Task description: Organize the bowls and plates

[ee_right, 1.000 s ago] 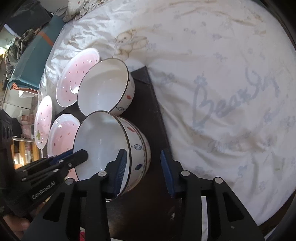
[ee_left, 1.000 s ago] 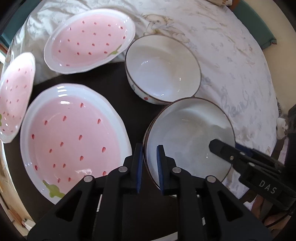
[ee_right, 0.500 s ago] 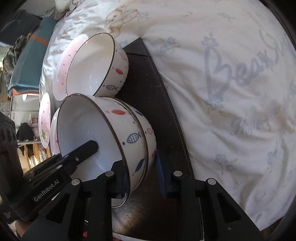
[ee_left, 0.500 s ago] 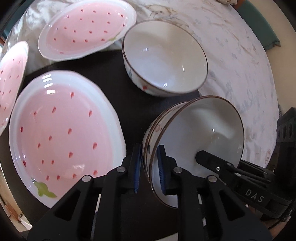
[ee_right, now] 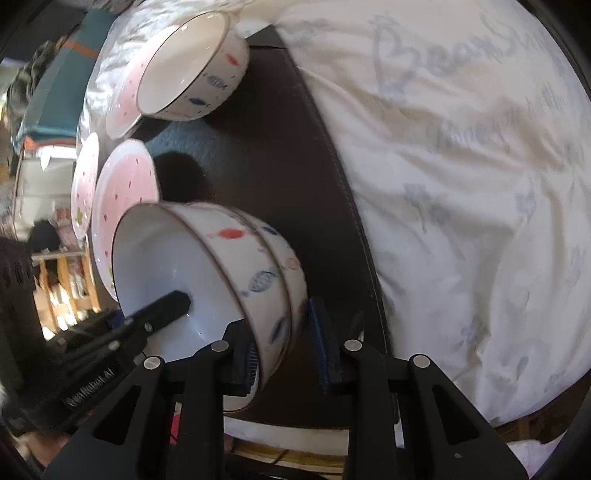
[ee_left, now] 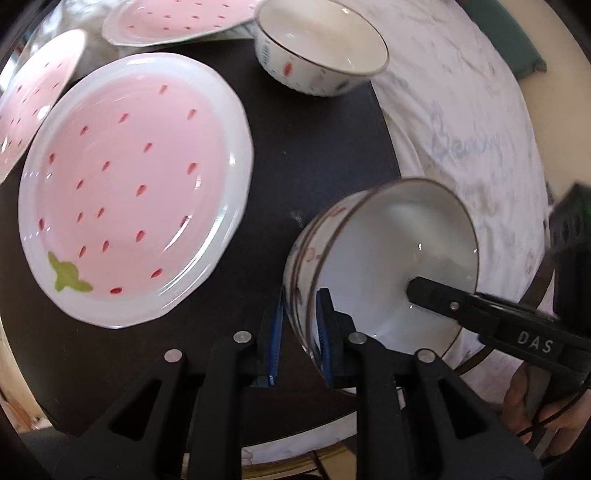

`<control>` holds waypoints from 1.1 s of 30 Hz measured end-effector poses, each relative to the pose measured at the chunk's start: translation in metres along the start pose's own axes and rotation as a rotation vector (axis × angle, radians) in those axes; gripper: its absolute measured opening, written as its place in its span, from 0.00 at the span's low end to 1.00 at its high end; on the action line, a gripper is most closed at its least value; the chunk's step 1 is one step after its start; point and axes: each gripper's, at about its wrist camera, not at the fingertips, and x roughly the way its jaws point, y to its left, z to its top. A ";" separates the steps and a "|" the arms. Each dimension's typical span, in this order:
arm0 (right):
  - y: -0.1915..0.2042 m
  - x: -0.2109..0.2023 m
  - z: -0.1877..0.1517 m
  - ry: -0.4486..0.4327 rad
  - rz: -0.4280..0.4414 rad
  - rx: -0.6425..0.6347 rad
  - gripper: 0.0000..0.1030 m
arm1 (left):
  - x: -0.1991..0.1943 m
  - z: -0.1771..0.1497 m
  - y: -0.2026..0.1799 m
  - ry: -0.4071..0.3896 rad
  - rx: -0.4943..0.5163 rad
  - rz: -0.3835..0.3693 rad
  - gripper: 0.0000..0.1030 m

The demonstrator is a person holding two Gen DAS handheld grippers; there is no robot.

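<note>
Two nested white fish-pattern bowls (ee_left: 391,254) hang tilted above the dark mat (ee_left: 317,147). My left gripper (ee_left: 300,332) is shut on their near rim. My right gripper (ee_right: 286,347) is shut on the opposite rim of the same stacked bowls (ee_right: 236,266). A third fish-pattern bowl (ee_left: 321,55) sits upright at the mat's far end, also in the right wrist view (ee_right: 192,70). A pink strawberry plate (ee_left: 133,184) lies on the mat to the left. Two more strawberry plates lie behind it, one (ee_left: 173,22) at the back and one (ee_left: 33,107) at the far left.
A white bear-print cloth (ee_right: 461,184) covers the table to the right of the mat. A green folded cloth (ee_left: 524,48) lies at the far right edge. Wooden chair rails (ee_right: 62,291) show beyond the table at the left.
Both grippers have lifted the stacked bowls off the mat and tilted them. The third bowl and the plates now look farther away.
</note>
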 end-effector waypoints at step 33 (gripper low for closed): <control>0.012 -0.038 -0.016 -0.132 0.049 -0.020 0.09 | -0.019 0.014 -0.007 -0.061 0.034 0.013 0.05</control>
